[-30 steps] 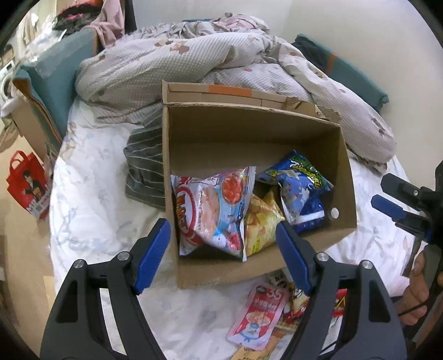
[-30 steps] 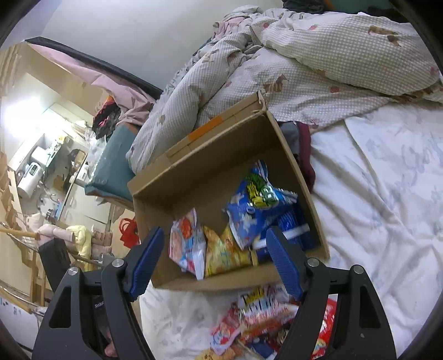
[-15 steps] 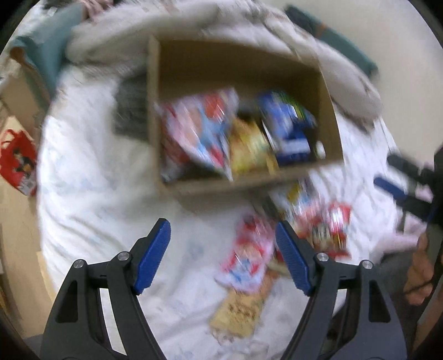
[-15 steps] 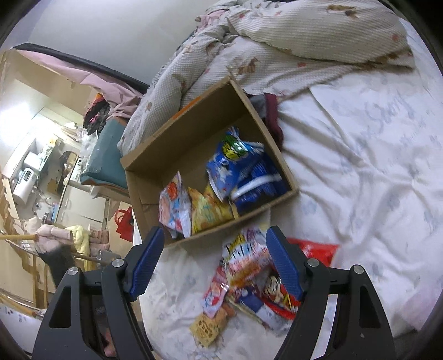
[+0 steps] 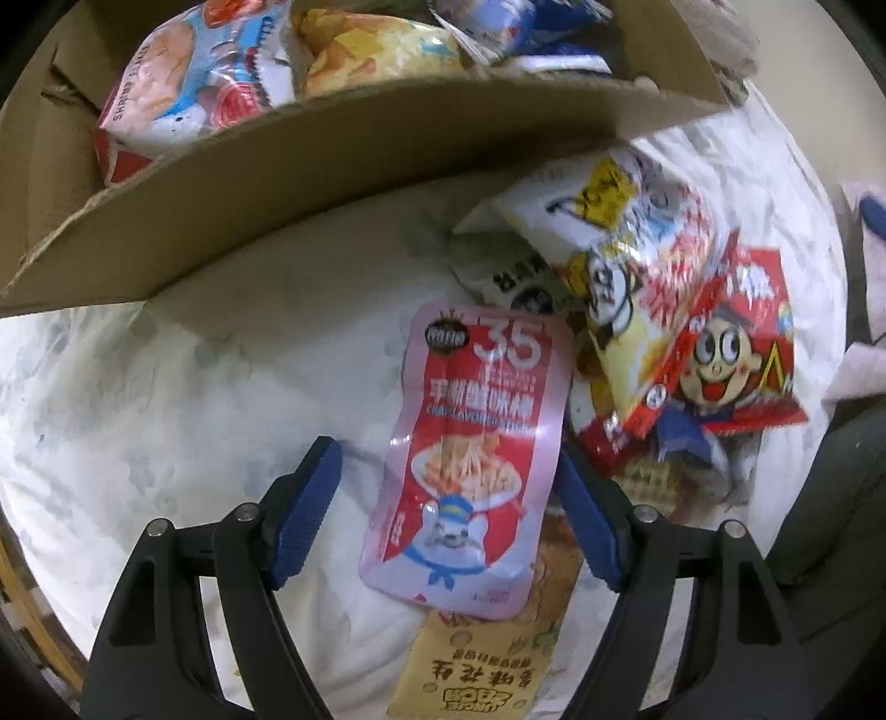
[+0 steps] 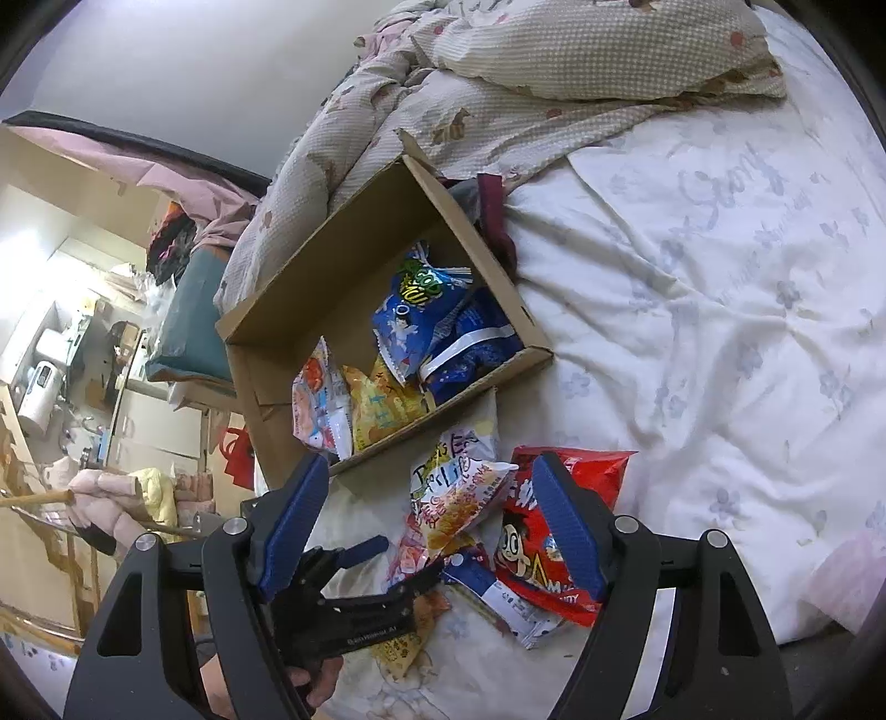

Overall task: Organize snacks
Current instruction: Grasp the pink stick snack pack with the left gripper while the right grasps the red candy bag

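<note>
Since a second ago my left claw [image 5: 443,487] has dropped way down from over the cardboard box [image 5: 310,166] to the loose snack pile on the bed [image 5: 138,399], and my right claw [image 6: 426,520] has slid back so the pile shows between its fingers instead of the box.

Left claw first: it's open, not gripping anything. A pink-and-red pouch [image 5: 470,459] with a big "35" on it lies flat on the sheet between the blue pads, with a clear gap on the left side; on the right the pad is right at the pouch's edge, can't tell if it touches. A tan packet [image 5: 476,664] pokes out from under the pouch's near end. Just right of the pouch is the heap: a red bag with a cartoon face [image 5: 731,365], and a white-and-yellow bag [image 5: 637,266] overlapping it, leaning up toward the box's front wall.

Right claw is open too, empty, hanging above that same heap. From its camera I can see my left claw low down at the near edge of the pile.

Further back the box sits on the bed, just beyond the heap. Inside: a shrimp flakes bag [image 5: 183,83] on the left, a yellow bag [image 5: 376,50] in the middle, blue bags [image 6: 426,310] on the right. Behind the box there's a rumpled checked duvet [image 6: 498,94].
</note>
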The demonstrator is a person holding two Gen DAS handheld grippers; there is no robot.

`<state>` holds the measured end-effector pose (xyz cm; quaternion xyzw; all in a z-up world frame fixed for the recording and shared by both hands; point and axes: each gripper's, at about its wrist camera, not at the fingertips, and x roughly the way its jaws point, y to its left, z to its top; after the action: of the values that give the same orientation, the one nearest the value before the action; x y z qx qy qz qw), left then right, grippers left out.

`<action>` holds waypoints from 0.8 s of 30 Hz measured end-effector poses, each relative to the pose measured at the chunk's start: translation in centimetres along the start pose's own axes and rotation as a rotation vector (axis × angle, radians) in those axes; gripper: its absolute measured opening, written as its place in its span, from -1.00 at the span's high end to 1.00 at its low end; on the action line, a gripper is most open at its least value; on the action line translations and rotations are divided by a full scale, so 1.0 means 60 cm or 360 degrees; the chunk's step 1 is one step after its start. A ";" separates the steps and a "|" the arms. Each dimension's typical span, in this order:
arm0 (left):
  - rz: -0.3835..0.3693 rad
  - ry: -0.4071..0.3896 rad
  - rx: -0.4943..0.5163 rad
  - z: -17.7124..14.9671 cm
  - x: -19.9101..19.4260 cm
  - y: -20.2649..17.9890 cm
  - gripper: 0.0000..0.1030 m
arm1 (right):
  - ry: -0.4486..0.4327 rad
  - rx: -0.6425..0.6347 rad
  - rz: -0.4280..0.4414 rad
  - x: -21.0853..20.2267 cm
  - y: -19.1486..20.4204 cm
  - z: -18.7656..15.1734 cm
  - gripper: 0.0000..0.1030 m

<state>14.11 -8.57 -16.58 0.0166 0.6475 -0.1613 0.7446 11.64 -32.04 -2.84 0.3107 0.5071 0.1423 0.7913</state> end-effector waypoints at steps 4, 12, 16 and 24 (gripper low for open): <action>0.0000 -0.0002 -0.0020 0.005 0.000 0.006 -0.08 | 0.0009 0.0016 0.0008 0.006 -0.002 0.002 -0.54; 0.0018 -0.0046 -0.0079 0.016 -0.034 0.022 0.18 | 0.0041 0.0032 -0.0017 0.020 -0.005 0.002 -0.54; 0.0072 -0.0084 -0.0079 0.007 -0.063 0.018 0.21 | 0.0107 0.0121 -0.0103 0.035 -0.031 0.000 -0.54; 0.0171 -0.0130 -0.0130 -0.019 -0.101 0.022 0.21 | 0.0252 0.0220 -0.0426 0.074 -0.079 -0.012 -0.36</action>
<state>12.69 -5.75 -11.14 0.0143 0.6209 -0.0950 0.7780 12.55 -33.03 -9.21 0.2818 0.6132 0.0245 0.7375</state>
